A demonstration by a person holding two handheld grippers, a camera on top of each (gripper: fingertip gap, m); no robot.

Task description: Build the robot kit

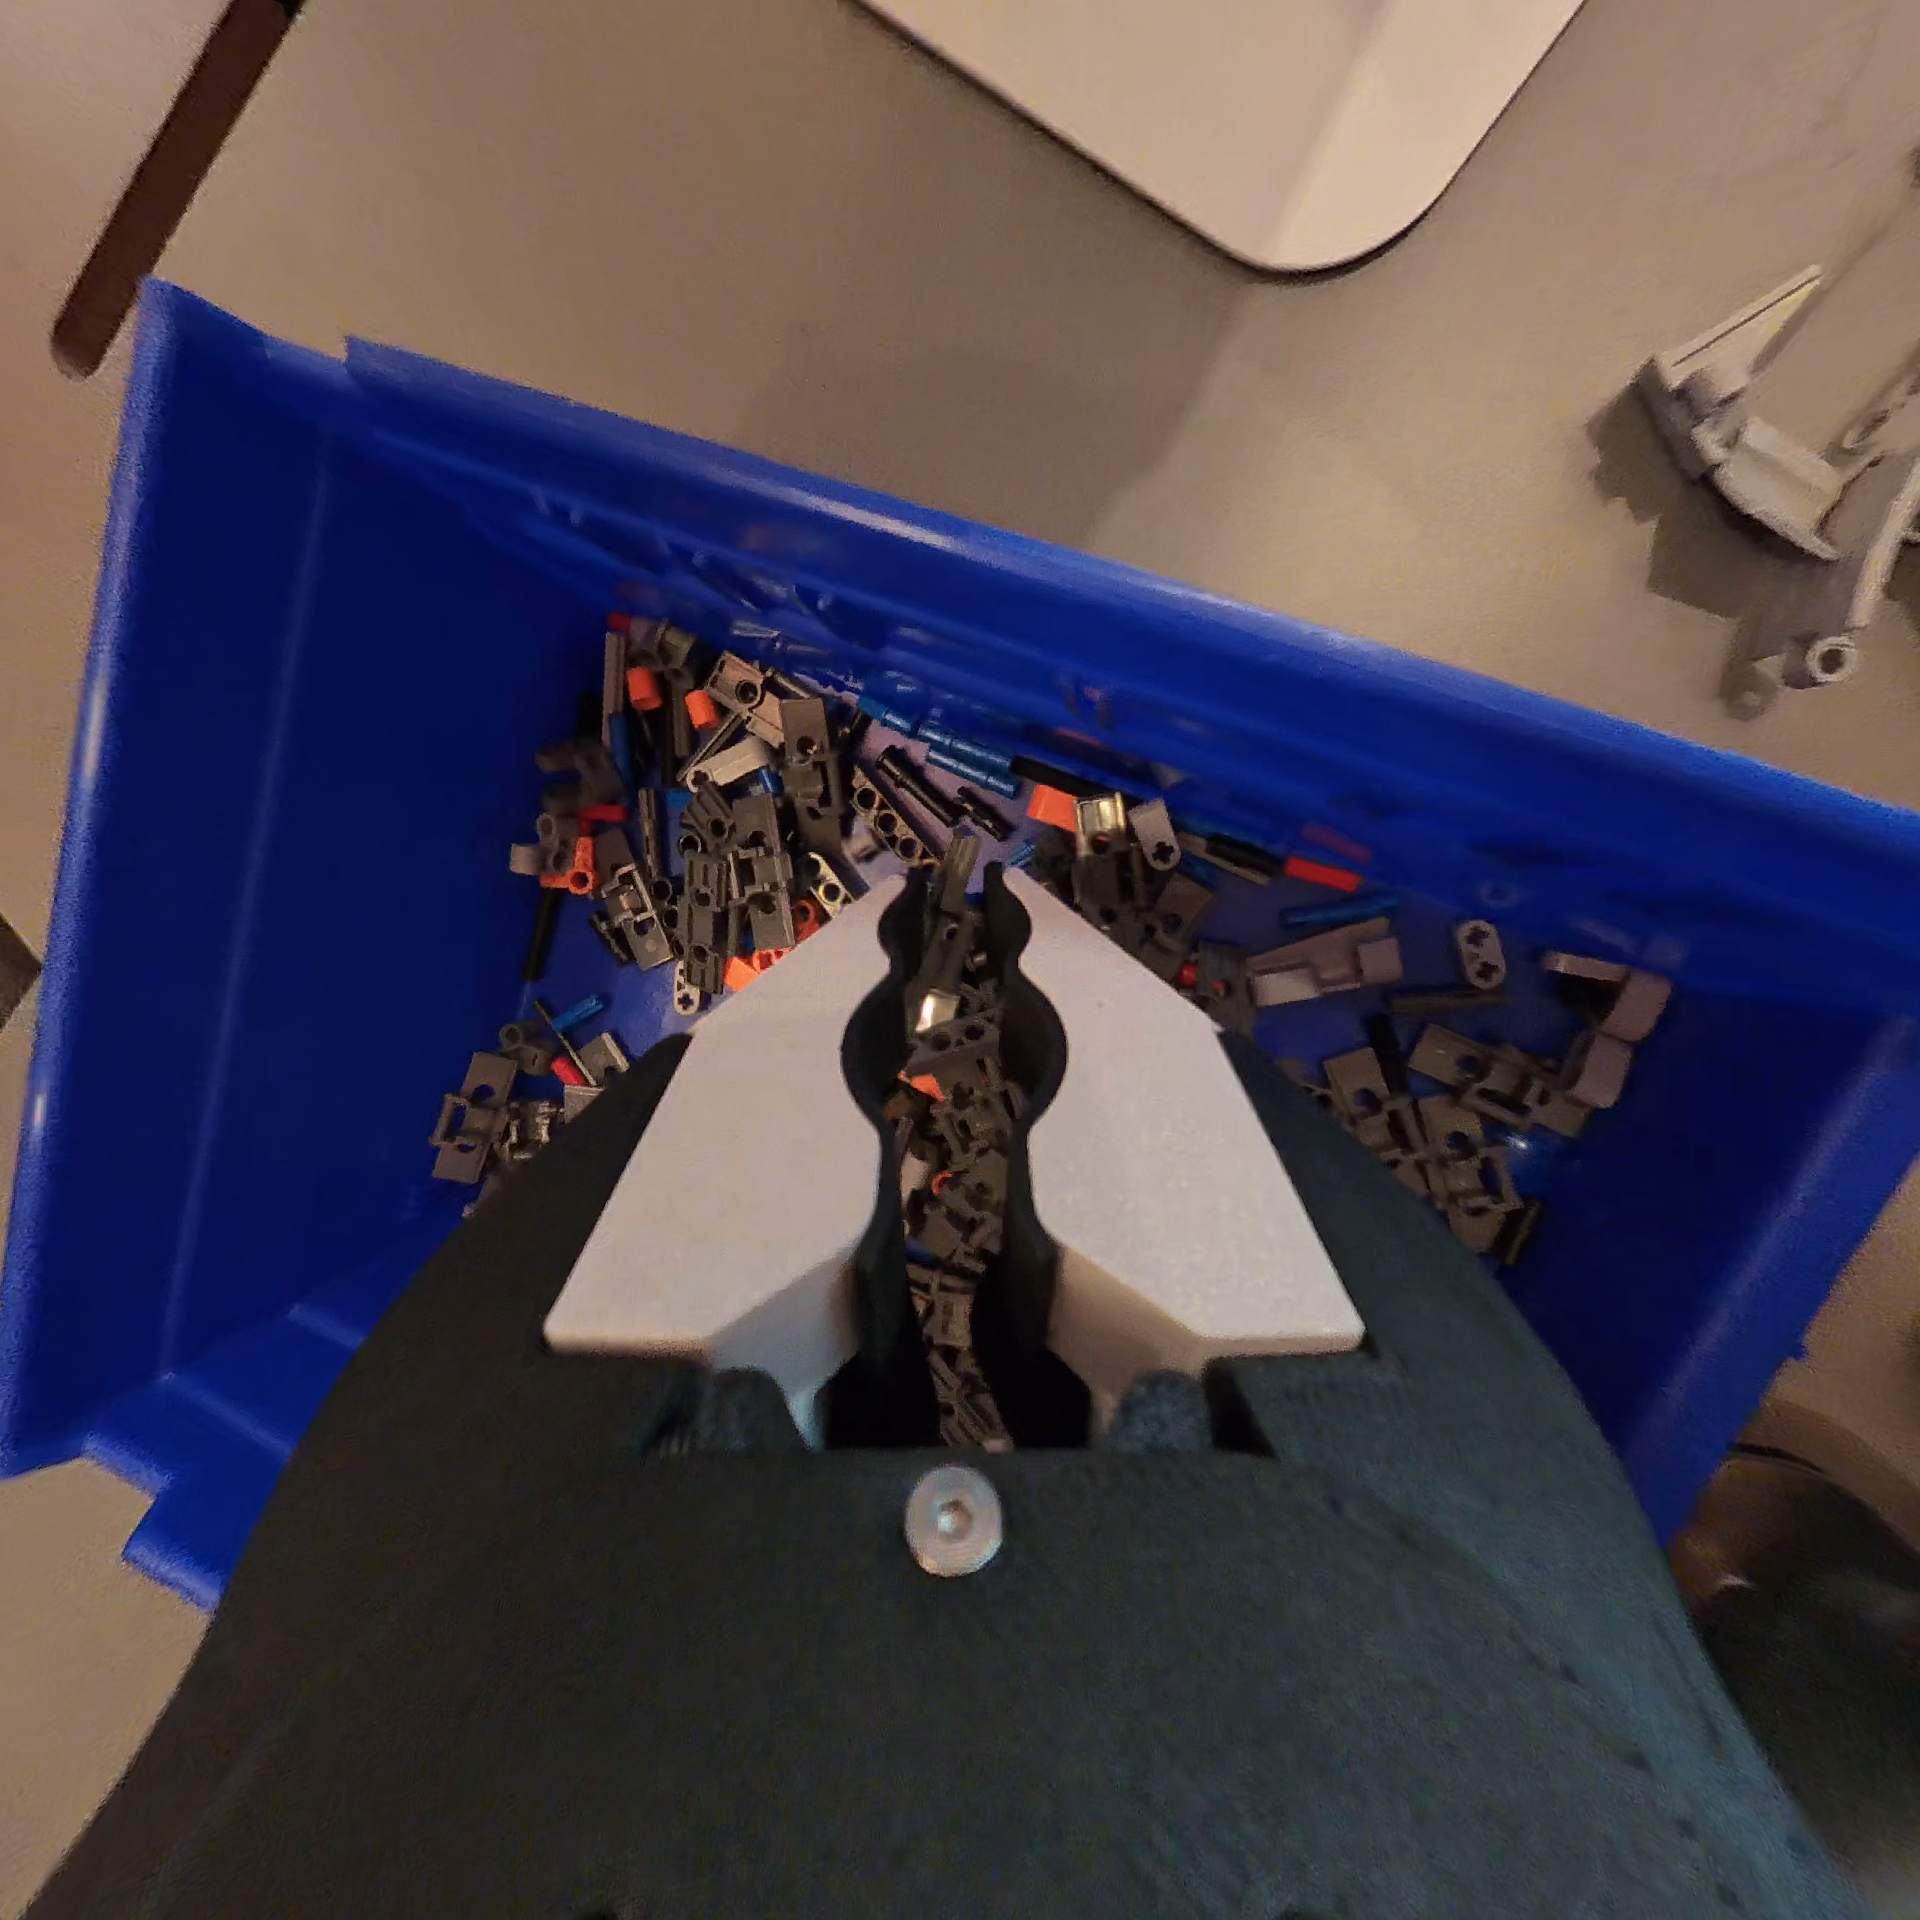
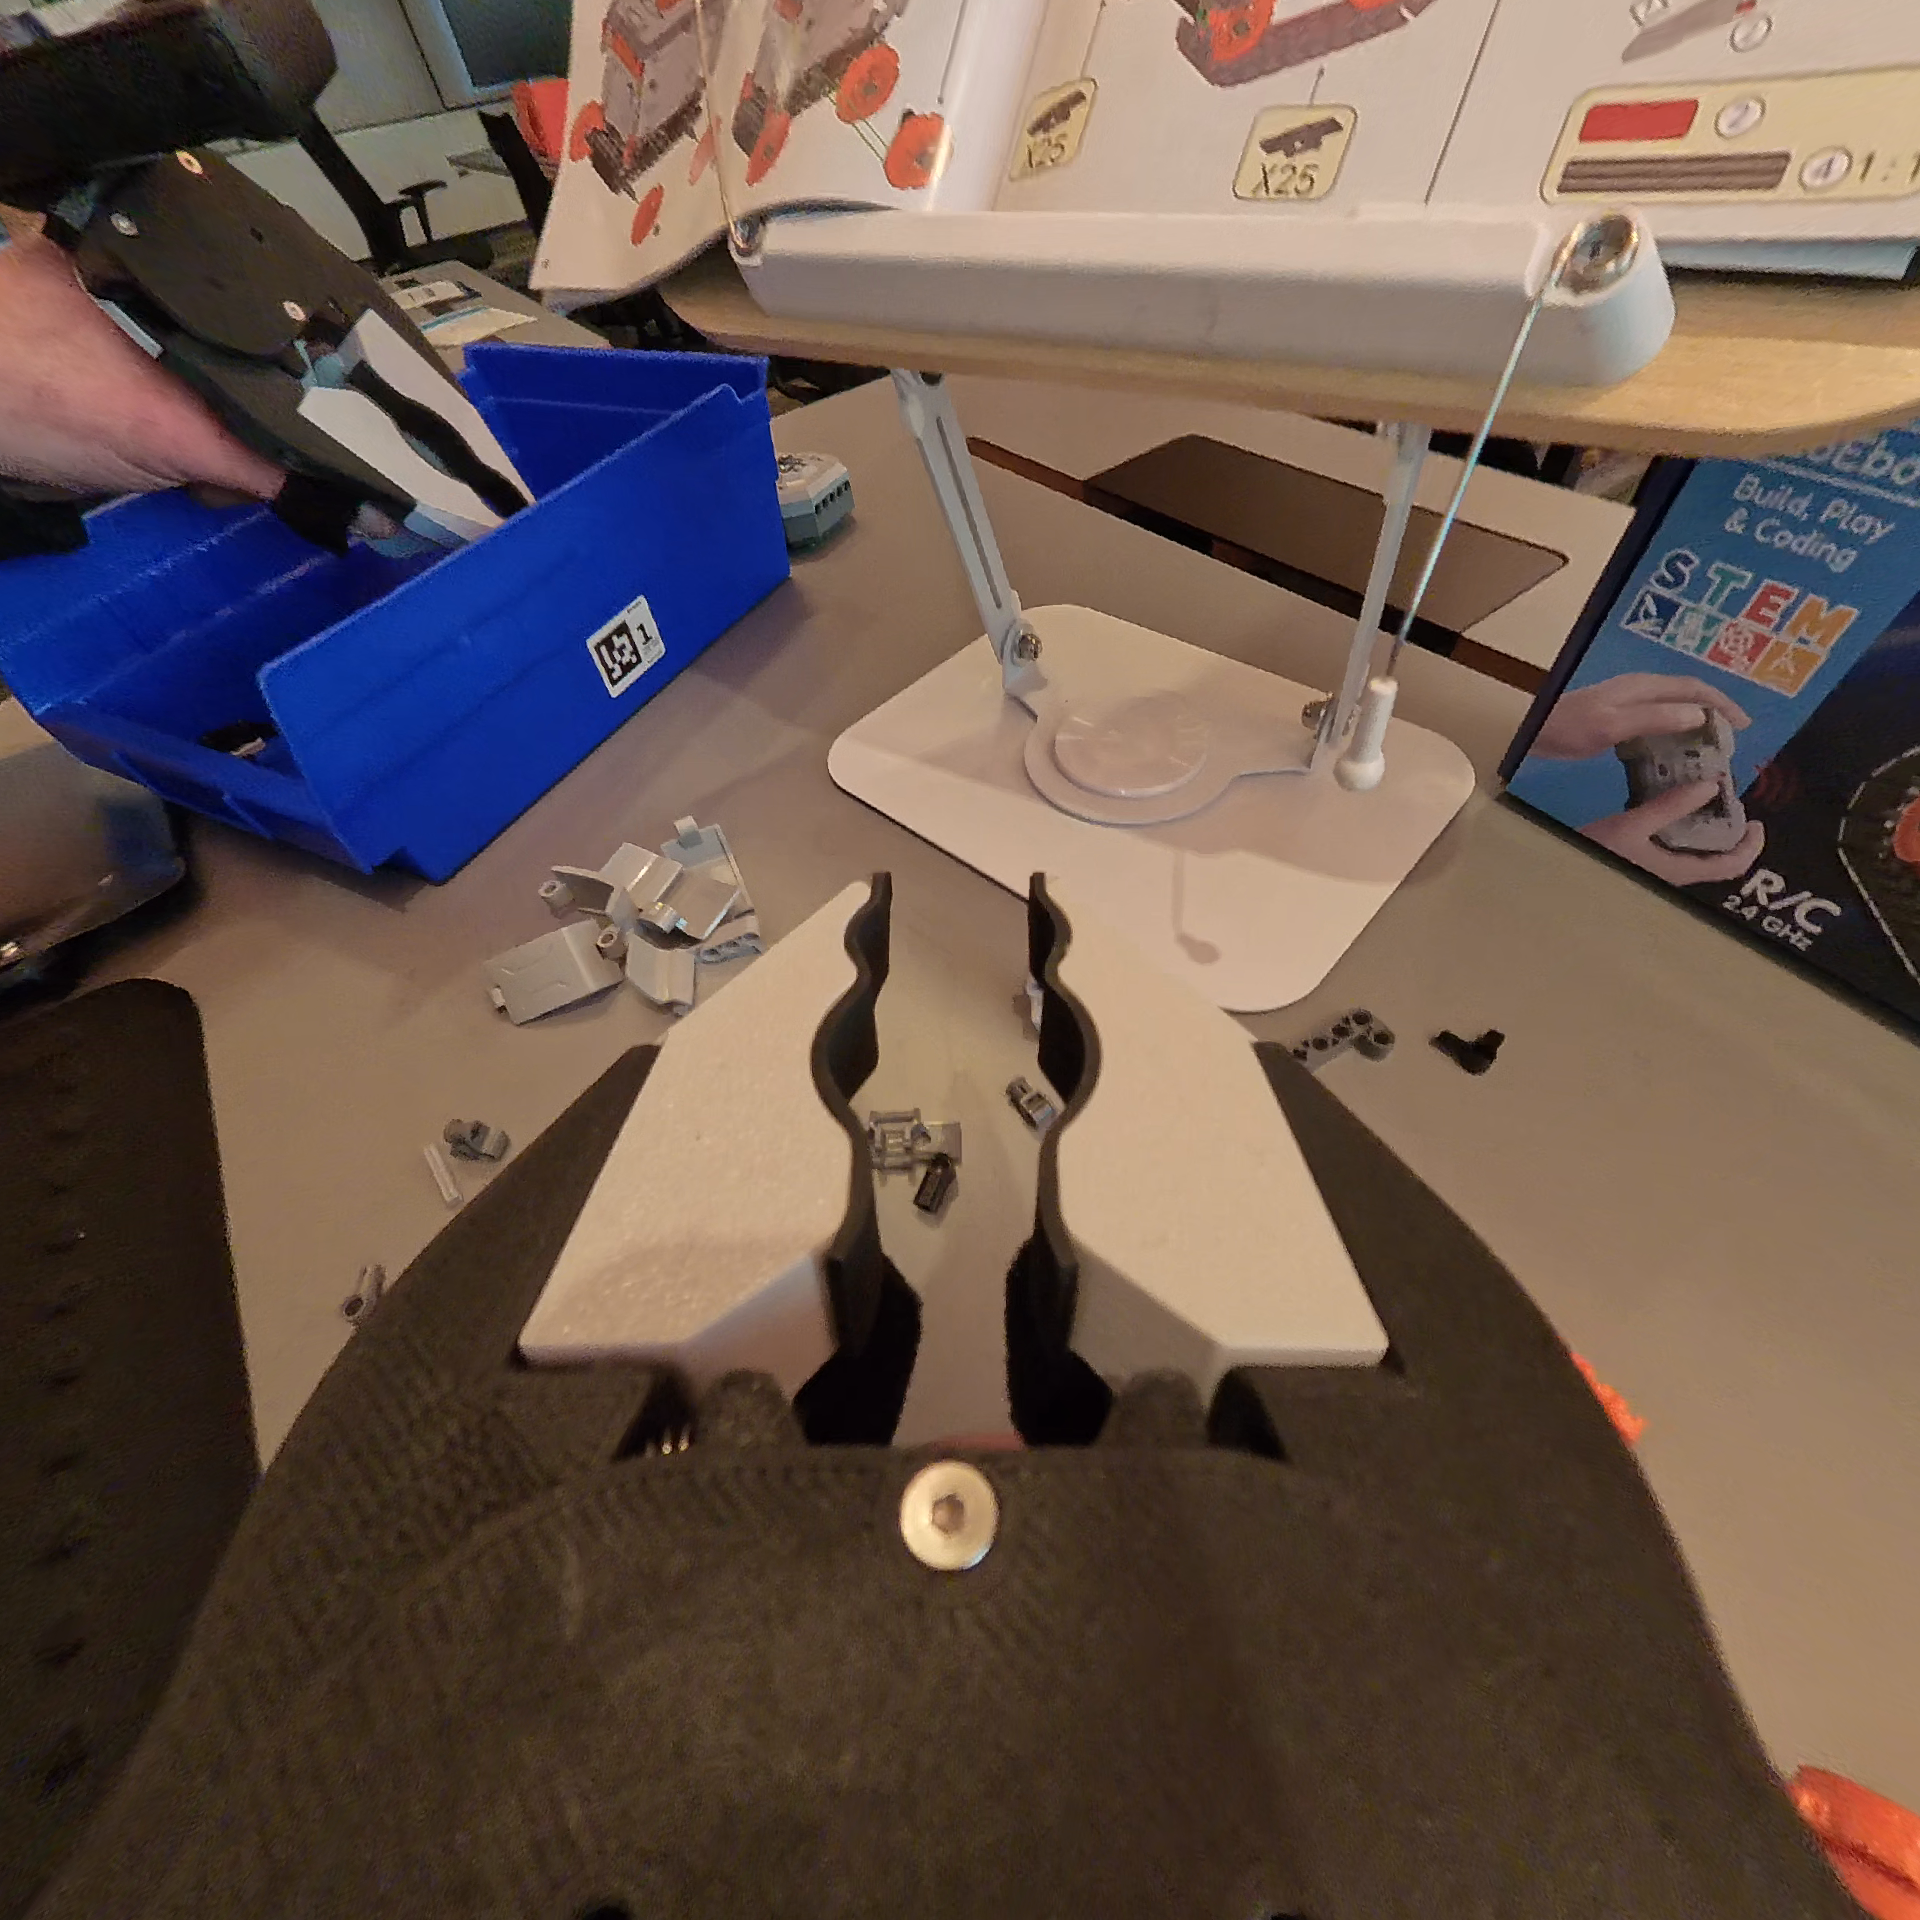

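My left gripper (image 1: 951, 883) is down inside a blue bin (image 1: 260, 831), over a heap of small dark grey, orange, blue and black building parts (image 1: 727, 831). Its jaws are nearly closed on a small dark grey piece (image 1: 958, 858) at the tips. In the right wrist view the left gripper (image 2: 457, 509) dips into the blue bin (image 2: 468, 675), held by a hand. My right gripper (image 2: 961, 894) is open and empty, low over the grey table. A small grey part (image 2: 904, 1138) and a black pin (image 2: 933, 1184) lie on the table between its fingers.
A pile of light grey panels (image 2: 634, 925) lies left of the right gripper. A white book stand (image 2: 1143, 790) holds an open instruction booklet (image 2: 1247, 83). A product box (image 2: 1745, 707) stands at right. A grey beam (image 2: 1345, 1036) and a black piece (image 2: 1467, 1044) lie nearby. There is about 35 cm between the tips of the two grippers.
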